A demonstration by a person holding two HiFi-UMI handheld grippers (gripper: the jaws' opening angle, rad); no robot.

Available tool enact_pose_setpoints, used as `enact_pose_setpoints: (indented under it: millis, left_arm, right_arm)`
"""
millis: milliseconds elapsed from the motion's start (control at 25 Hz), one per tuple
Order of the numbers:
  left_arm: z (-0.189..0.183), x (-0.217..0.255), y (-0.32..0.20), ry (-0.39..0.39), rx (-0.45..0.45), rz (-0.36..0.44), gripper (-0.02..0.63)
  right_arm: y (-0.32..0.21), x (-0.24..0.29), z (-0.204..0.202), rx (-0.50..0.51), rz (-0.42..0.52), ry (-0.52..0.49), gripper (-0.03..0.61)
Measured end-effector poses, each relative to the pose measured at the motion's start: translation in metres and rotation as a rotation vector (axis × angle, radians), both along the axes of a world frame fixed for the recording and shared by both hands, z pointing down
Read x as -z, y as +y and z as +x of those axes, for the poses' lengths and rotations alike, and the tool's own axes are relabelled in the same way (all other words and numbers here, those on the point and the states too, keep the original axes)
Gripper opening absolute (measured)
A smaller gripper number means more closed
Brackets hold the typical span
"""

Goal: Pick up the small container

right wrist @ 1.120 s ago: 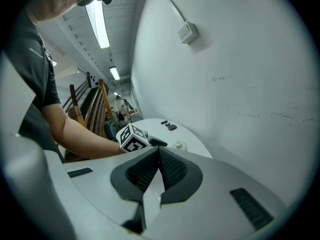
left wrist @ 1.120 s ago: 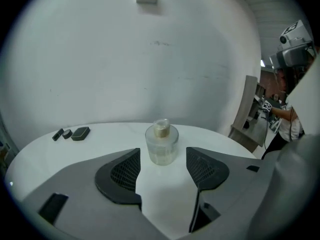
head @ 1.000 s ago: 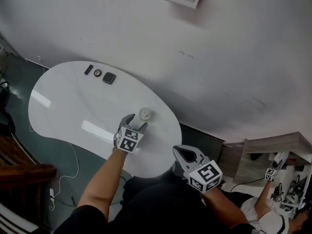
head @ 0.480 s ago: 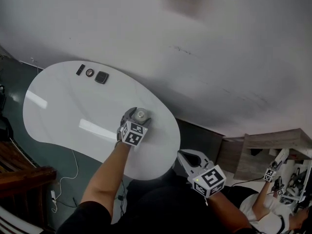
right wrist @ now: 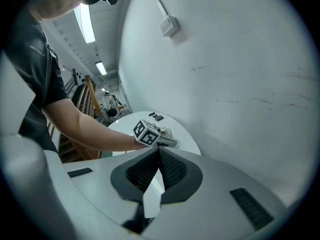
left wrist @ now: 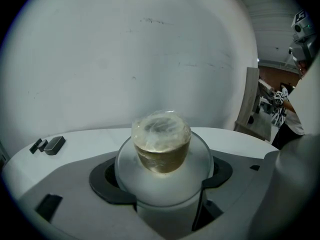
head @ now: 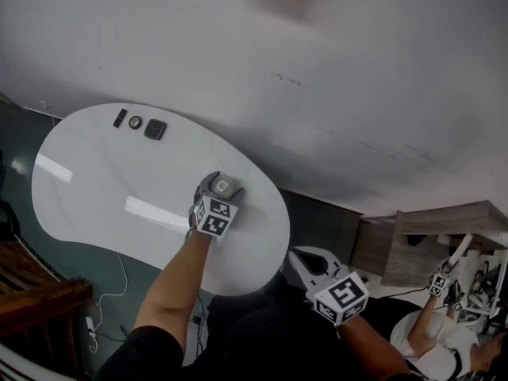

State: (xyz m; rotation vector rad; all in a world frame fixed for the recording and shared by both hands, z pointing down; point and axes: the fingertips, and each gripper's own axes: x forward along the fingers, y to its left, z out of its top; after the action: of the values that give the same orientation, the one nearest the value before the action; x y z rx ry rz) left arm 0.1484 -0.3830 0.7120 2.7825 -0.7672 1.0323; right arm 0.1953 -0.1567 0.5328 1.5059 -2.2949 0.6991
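Observation:
The small container (left wrist: 161, 141) is a clear lidded pot with yellowish contents on a wider frosted base. It stands on the white oval table (head: 103, 181) near the right end. My left gripper (left wrist: 162, 176) is open wide, with the container (head: 224, 186) standing between its jaws, the base filling most of the gap. I cannot tell whether the pads touch it. In the head view the left gripper (head: 222, 183) surrounds the pot from the near side. My right gripper (head: 305, 257) hangs off the table at the lower right, shut and empty, its pads (right wrist: 167, 164) meeting.
Three small dark items (head: 155, 128) lie at the table's far left end. A pale wall (head: 357, 94) rises behind the table. A wooden shelf (head: 444, 221) and another person (head: 432, 340) with grippers are at the far right. Cables lie on the floor at the left.
My left gripper has moved forward around the container, which stood just beyond its tips a second ago. The right gripper has barely shifted.

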Motion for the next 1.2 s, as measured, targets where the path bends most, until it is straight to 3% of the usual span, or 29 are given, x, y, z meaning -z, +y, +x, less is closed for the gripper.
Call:
enact_pose_setpoints:
  millis: [440, 800, 1200]
  left_arm:
    - [-0.004, 0.011, 0.001, -0.027, 0.012, -0.041, 0.348]
    - [-0.038, 0.072, 0.02, 0.025, 0.049, -0.053, 0.348]
    - [-0.072, 0.158, 0.086, 0.113, 0.007, -0.055, 0.348]
  right_arm:
    - [-0.002, 0.003, 0.01, -0.044, 0.016, 0.0, -0.003]
    - [-0.021, 0.016, -0.006, 0.001, 0.093, -0.021, -0.003]
    - [-0.036, 0.036, -0.034, 0.084, 0.192, -0.071, -0.003]
